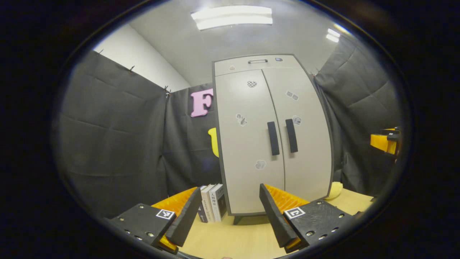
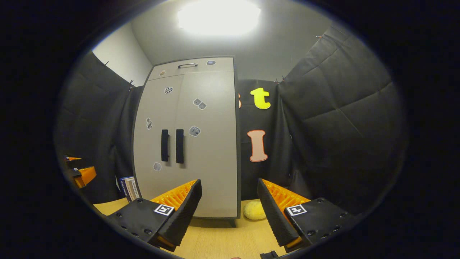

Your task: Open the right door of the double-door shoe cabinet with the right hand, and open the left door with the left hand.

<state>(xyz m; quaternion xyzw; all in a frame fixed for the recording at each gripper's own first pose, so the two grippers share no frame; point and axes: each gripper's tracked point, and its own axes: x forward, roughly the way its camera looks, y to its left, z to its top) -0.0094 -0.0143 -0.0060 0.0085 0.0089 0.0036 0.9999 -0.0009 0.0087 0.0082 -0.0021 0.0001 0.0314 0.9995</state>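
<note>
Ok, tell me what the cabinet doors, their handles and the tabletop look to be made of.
Cabinet doors: probably laminated board or painted metal, matte light grey, flat and even with faint sheen. Handles: dark vertical bars, likely plastic or coated metal; too small to settle. Tabletop: pale wood-look surface, probably laminate, with faint grain lines.

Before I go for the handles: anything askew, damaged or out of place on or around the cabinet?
Nothing stands out. Both doors of the shoe cabinet sit shut and flush, handles straight. Books stand upright to its left; a yellow sponge-like lump lies by its right foot.
</note>
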